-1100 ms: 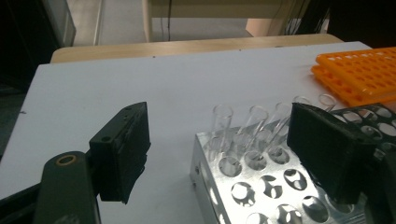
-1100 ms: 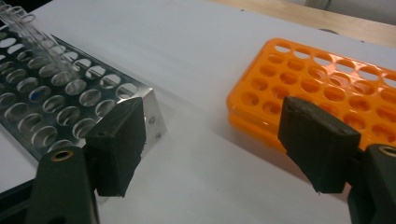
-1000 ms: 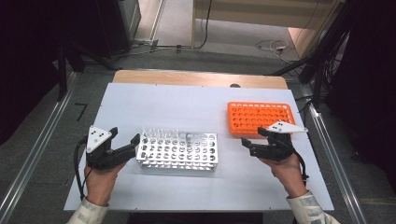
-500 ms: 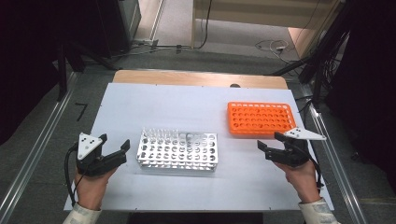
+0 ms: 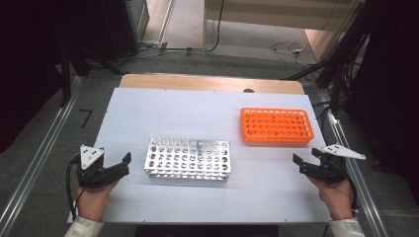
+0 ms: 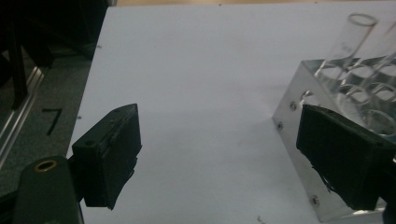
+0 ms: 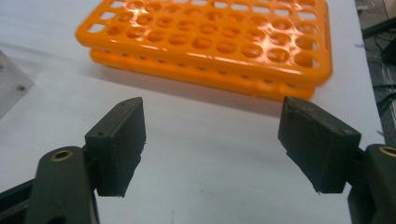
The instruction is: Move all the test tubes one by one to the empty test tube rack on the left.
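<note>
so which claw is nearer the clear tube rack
Left. The left claw sits just off the clear tube rack's left end; the right claw is farther off, past its right end, below the orange rack.

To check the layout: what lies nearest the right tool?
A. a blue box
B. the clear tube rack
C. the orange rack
C: the orange rack lies just beyond the open right tool, while the clear tube rack sits nearer the left.
</note>
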`<state>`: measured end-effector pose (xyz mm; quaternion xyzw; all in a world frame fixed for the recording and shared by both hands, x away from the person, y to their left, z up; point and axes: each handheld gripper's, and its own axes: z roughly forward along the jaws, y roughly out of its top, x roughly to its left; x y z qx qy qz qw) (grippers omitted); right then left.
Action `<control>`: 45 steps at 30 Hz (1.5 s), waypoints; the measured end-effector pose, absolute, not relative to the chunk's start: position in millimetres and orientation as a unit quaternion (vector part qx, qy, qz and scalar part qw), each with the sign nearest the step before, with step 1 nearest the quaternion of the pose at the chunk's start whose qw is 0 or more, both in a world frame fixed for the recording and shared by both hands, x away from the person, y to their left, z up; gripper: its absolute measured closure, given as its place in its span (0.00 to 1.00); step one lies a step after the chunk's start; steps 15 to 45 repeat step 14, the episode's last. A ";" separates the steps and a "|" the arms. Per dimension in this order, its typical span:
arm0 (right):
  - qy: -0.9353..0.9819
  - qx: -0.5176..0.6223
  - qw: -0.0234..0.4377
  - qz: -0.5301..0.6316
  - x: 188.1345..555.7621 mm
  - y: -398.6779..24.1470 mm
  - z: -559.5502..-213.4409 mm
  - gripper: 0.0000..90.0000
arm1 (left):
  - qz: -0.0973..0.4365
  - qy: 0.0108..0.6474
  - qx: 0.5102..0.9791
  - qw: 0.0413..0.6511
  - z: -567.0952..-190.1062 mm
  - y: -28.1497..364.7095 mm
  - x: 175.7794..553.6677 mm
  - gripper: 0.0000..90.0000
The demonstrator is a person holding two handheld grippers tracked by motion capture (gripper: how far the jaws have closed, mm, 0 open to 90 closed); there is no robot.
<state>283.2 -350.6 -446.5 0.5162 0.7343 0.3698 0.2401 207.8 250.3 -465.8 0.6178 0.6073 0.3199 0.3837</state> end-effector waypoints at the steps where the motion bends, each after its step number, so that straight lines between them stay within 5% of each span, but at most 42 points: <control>1: 0.733 0.520 0.239 0.369 283.0 -353.3 -448.3 0.24 | 0.313 0.615 0.614 0.383 -467.8 253.0 208.5 0.15; 45: 0.710 0.569 0.243 0.337 279.8 -382.4 -471.4 0.23 | 0.309 0.625 0.598 0.395 -469.7 257.5 205.7 0.15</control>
